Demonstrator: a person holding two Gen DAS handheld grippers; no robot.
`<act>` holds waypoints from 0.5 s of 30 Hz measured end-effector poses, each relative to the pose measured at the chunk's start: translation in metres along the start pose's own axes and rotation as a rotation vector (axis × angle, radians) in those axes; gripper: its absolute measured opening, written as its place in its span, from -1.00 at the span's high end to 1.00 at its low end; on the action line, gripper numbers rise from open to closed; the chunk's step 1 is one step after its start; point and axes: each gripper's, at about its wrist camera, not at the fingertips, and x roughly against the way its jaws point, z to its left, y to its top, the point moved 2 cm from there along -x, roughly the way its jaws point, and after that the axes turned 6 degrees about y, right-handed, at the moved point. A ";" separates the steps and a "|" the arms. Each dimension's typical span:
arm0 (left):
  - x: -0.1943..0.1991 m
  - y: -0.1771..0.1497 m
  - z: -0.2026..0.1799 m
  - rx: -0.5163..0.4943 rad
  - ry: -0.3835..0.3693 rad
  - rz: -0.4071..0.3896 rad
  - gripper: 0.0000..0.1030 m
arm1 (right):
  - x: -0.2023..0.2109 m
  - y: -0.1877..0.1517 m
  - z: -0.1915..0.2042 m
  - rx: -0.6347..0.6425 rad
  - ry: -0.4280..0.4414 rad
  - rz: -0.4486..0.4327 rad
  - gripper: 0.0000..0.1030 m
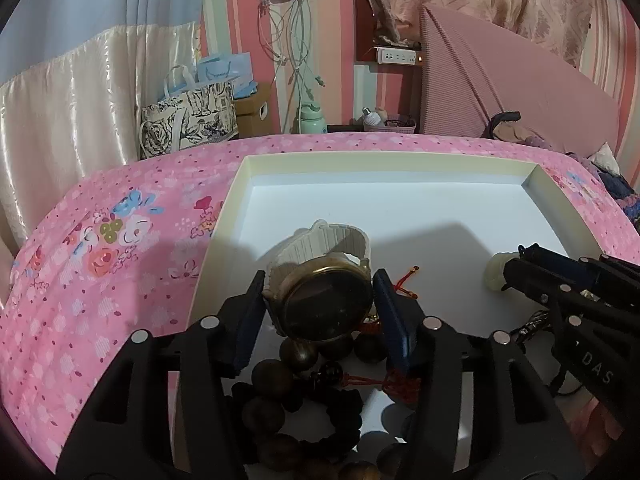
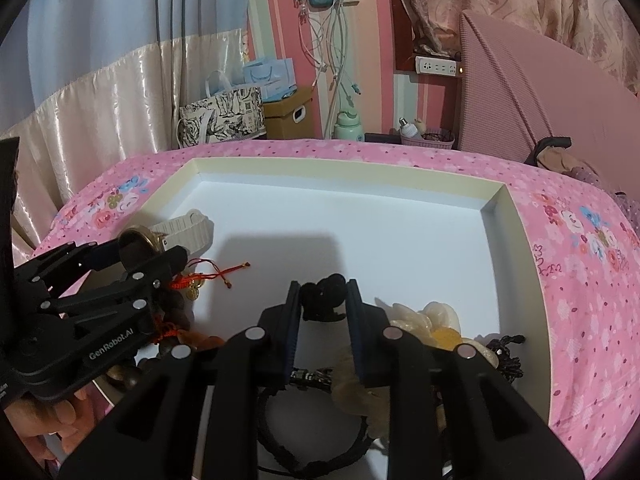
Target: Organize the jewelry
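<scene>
A watch [image 1: 328, 304] with a gold case and a white strap [image 1: 320, 242] sits between the fingers of my left gripper [image 1: 320, 280], whose pads press on the case. The right wrist view shows the same watch [image 2: 138, 242] tilted in the left gripper [image 2: 136, 256]. My right gripper [image 2: 324, 286] is shut on a black knotted cord piece [image 2: 324, 298]. Both hover over a white tray [image 1: 360, 158] on the bed. In the tray lie dark wooden beads [image 1: 272, 376], a red cord with gold charms [image 2: 200, 280], pale stone flowers [image 2: 436, 316] and a black cord bracelet [image 2: 312, 444].
The tray [image 2: 340, 168] rests on a pink flowered bedspread [image 1: 100, 300]. Beyond the bed stand a floral bag [image 1: 188, 120], a cardboard box [image 2: 288, 114] and a mint bottle [image 2: 348, 126]. A pink headboard [image 1: 500, 80] leans at the right. A hand [image 2: 48, 420] holds the left gripper.
</scene>
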 end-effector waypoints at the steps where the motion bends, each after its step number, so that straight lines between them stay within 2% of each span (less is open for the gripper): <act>1: 0.001 0.000 0.000 0.001 0.000 -0.002 -0.10 | 0.001 0.001 0.000 -0.001 0.004 -0.002 0.46; 3: 0.005 0.002 0.000 0.003 -0.005 -0.012 -0.26 | 0.005 0.002 0.000 -0.006 0.012 -0.015 0.28; 5: 0.008 0.004 -0.001 0.006 -0.011 -0.023 -0.32 | 0.013 0.005 0.001 -0.007 0.018 -0.035 0.21; 10: 0.019 0.010 0.000 0.022 -0.016 -0.043 -0.36 | 0.038 0.008 -0.004 -0.028 0.007 -0.080 0.02; 13: 0.030 0.016 0.001 0.021 -0.015 -0.060 -0.39 | 0.061 0.007 -0.009 -0.013 -0.036 -0.104 0.00; 14: 0.038 0.019 0.003 0.018 -0.010 -0.075 -0.48 | 0.071 0.010 -0.010 -0.001 -0.072 -0.118 -0.03; 15: 0.048 0.023 0.005 0.013 -0.001 -0.094 -0.52 | 0.079 0.013 -0.011 0.002 -0.099 -0.131 -0.16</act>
